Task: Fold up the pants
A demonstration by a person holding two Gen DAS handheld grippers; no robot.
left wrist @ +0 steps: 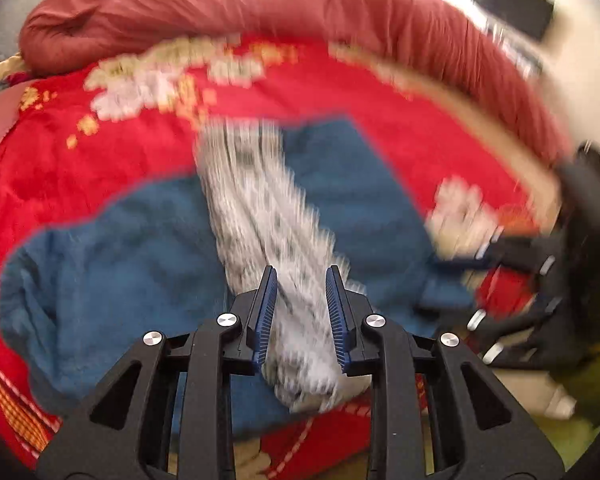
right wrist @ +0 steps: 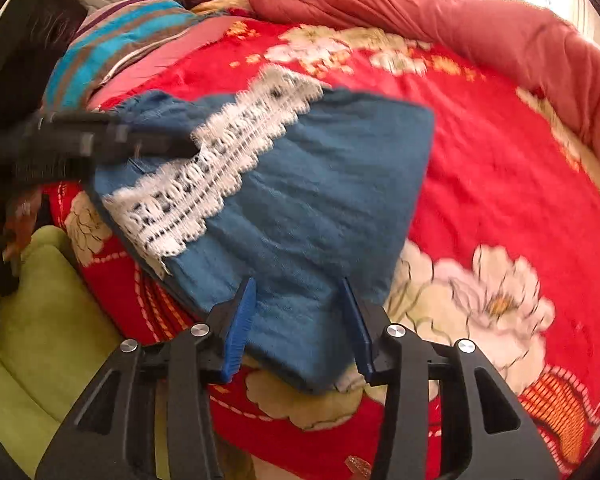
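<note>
The blue pants [left wrist: 112, 264] lie folded on the red flowered blanket [left wrist: 80, 152], with a white patterned band [left wrist: 260, 208] running across them. My left gripper [left wrist: 301, 276] is open just above the near end of that band. In the right wrist view the pants [right wrist: 324, 200] and band [right wrist: 220, 168] show again. My right gripper [right wrist: 298, 288] is open with its fingers on either side of the pants' near edge. The left gripper [right wrist: 188, 146] reaches in from the left there. The right gripper [left wrist: 452, 262] shows blurred at the right of the left wrist view.
A rolled red quilt [right wrist: 460, 20] runs along the bed's far side. A striped cloth [right wrist: 112, 48] and pillows lie at the far left. A green cushion [right wrist: 48, 312] sits beside the bed's near edge. Both views are motion-blurred.
</note>
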